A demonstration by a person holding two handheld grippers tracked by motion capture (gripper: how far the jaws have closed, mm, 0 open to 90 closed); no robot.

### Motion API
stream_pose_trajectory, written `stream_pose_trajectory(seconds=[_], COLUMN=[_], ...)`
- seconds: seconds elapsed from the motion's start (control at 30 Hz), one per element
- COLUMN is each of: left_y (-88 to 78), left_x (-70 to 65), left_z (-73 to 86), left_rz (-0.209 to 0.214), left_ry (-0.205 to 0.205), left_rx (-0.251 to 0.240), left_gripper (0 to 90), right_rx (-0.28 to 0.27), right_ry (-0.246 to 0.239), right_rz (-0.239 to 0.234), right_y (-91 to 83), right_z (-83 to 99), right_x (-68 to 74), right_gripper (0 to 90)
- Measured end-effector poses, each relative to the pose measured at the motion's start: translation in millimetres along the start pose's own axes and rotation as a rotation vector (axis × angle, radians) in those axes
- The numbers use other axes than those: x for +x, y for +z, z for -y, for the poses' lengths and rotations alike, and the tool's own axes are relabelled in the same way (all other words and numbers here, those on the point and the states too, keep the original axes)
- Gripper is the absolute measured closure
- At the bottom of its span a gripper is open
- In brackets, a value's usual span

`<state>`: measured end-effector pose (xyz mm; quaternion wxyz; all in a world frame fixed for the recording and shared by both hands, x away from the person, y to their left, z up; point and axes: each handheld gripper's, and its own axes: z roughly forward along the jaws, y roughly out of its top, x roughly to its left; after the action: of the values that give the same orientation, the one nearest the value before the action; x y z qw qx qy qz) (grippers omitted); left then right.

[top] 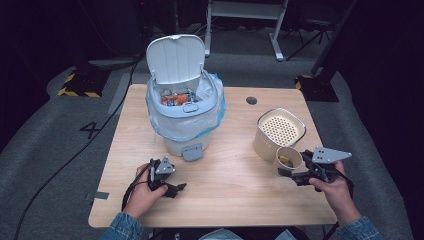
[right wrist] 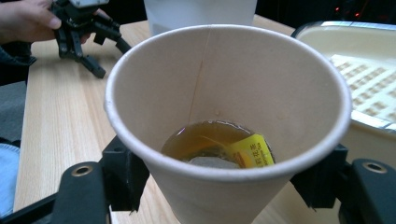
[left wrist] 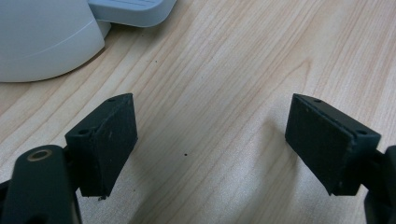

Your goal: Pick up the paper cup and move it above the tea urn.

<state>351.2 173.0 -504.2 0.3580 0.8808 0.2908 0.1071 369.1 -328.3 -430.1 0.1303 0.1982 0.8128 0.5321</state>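
Observation:
My right gripper (top: 290, 168) is shut on a paper cup (top: 289, 159) at the table's right side. In the right gripper view the jaws press the cup (right wrist: 224, 88) from both sides low on its wall. The cup holds brown tea and a tea bag with a yellow tag (right wrist: 252, 151). My left gripper (top: 175, 189) rests low over the wooden table (top: 235, 195) at the front left. Its jaws stand wide open (left wrist: 210, 140) with bare wood between them. The left gripper (right wrist: 88, 42) also appears far off in the right gripper view, held by a hand.
A white pedal bin (top: 185, 122) with a plastic liner stands at the table's middle back, lid (top: 176, 57) up, wrappers inside, pedal (top: 192, 151) facing me. A beige container with a perforated strainer top (top: 280, 127) sits just behind the cup.

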Motion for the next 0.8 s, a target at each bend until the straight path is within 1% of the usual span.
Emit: stream_pose_trajectory(seconds=[0.07, 0.1, 0.17, 0.23, 0.27, 0.3, 0.37, 0.4, 0.53, 0.6, 0.63, 0.67, 0.8], left_y=[-0.1, -0.1, -0.1, -0.1, -0.1, -0.1, 0.0, 0.0, -0.1, -0.1, -0.1, -0.1, -0.1], left_x=[0.0, 0.0, 0.0, 0.0, 0.0, 0.0, 0.0, 0.0, 0.0, 0.0, 0.0, 0.0, 0.0], left_z=[0.0, 0.0, 0.0, 0.0, 0.0, 0.0, 0.0, 0.0, 0.0, 0.0, 0.0, 0.0, 0.0], left_rz=[0.000, 0.000, -0.001, 0.000, 0.000, 0.000, 0.000, 0.000, 0.000, 0.000, 0.000, 0.000, -0.001], left_ry=[0.001, 0.001, 0.001, 0.001, 0.001, 0.001, 0.001, 0.001, 0.001, 0.001, 0.001, 0.001, 0.002], left_rx=[0.001, 0.001, 0.000, 0.001, 0.001, 0.001, 0.001, 0.001, 0.001, 0.001, 0.001, 0.001, 0.001], left_gripper=[17.1, 17.1, 17.1, 17.1, 17.1, 17.1, 17.1, 17.1, 17.1, 17.1, 17.1, 17.1, 17.1], right_rx=[-0.005, -0.009, -0.010, -0.007, -0.007, -0.005, -0.004, -0.004, 0.002, -0.002, -0.002, -0.006, -0.012], right_ry=[-0.001, -0.008, -0.013, -0.020, -0.020, -0.027, -0.029, -0.029, -0.030, -0.030, -0.030, -0.028, -0.029], right_rz=[0.004, 0.004, 0.005, 0.012, 0.012, 0.019, 0.026, 0.026, 0.041, 0.049, 0.049, 0.060, 0.074], right_y=[-2.5, -5.3, -6.6, -10.3, -10.3, -12.9, -14.9, -14.9, -17.8, -19.5, -19.5, -21.0, -22.7], right_z=[-4.8, -10.7, -13.8, -23.0, -23.0, -30.1, -35.6, -35.6, -46.0, -53.1, -53.1, -57.6, -63.8], right_x=[-0.1, -0.1, -0.6, -2.8, -2.8, -4.6, -5.5, -5.5, -8.1, -11.4, -11.4, -13.4, -17.8], right_gripper=[31.3, 31.4, 31.4, 31.5, 31.5, 31.5, 31.6, 31.6, 31.6, 31.6, 31.6, 31.6, 31.6])
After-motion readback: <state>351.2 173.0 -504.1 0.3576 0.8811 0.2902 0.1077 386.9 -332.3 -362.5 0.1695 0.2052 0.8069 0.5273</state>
